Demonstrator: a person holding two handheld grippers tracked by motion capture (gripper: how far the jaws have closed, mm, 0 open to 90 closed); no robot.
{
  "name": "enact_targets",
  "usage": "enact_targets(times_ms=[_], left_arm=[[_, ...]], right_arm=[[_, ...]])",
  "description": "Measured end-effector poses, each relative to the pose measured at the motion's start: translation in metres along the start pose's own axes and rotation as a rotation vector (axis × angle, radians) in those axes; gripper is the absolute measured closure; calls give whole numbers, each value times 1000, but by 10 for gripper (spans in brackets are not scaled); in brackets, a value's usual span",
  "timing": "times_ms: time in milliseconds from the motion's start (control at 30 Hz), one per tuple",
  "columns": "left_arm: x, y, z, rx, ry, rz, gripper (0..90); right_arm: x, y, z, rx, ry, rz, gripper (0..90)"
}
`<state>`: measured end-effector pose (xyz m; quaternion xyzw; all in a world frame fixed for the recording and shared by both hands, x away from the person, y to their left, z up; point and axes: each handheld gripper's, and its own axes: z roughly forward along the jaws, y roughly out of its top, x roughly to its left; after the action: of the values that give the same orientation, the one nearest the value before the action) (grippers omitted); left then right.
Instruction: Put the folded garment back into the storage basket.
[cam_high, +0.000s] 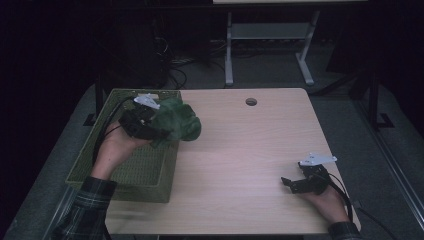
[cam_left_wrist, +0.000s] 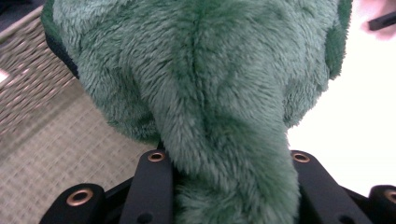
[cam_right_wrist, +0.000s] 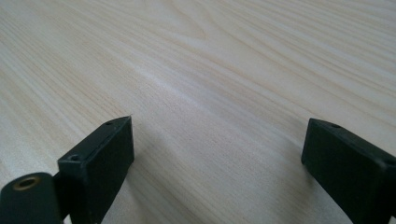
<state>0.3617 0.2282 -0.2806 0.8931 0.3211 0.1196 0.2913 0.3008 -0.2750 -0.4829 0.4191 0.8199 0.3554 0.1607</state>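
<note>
High view: the left gripper (cam_high: 150, 125) is seen held above the right-hand edge of a green woven basket (cam_high: 120, 165), with a green plush toy (cam_high: 176, 121) pinched at its front end. The toy is carried clear of the surfaces below — it hangs just ahead of the gripper, over the basket's rim and the adjoining strip of the wooden table (cam_high: 240, 165). A grey three-cornered plate is seen on top of the gripper, and a black cable trails back along the forearm, which is clad in a plaid sleeve (cam_high: 87, 210).

From the left gripper view, a thick fold of the plush toy (cam_left_wrist: 205, 93) is seen squeezed between the two black jaws, which are pressed against the fur on either side. Beneath and to one side of the jaws the basket weave (cam_left_wrist: 51, 154) is visible; to the other side the bright table surface is seen.

The right gripper (cam_high: 295, 184) is rested low at the table's near right part, well apart from the toy and the basket. In the right gripper view its jaws are shown spread wide, with nothing between them — bare wood grain (cam_right_wrist: 210, 84) lies ahead of and below them.
</note>
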Motion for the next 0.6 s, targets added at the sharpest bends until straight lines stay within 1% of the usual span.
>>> enact_targets(times_ms=[133,200,267,333,400,600], left_arm=[[11,-13,-9,-8,30,-41,665],[18,-20,-11,-6,44,-56,664],[23,-27,-13,-7,62,-81,663],[29,-35,-13,-4,75,-101,662],[34,-43,-13,-6,91,-132,661],[47,-65,-9,-6,119,-202,660]], right_arm=[[0,0,0,-1,0,-1,89],[0,0,0,1,0,1,89],[0,0,0,0,0,0,89],[0,0,0,0,0,0,89],[0,0,0,1,2,3,89],[0,0,0,0,0,-1,89]])
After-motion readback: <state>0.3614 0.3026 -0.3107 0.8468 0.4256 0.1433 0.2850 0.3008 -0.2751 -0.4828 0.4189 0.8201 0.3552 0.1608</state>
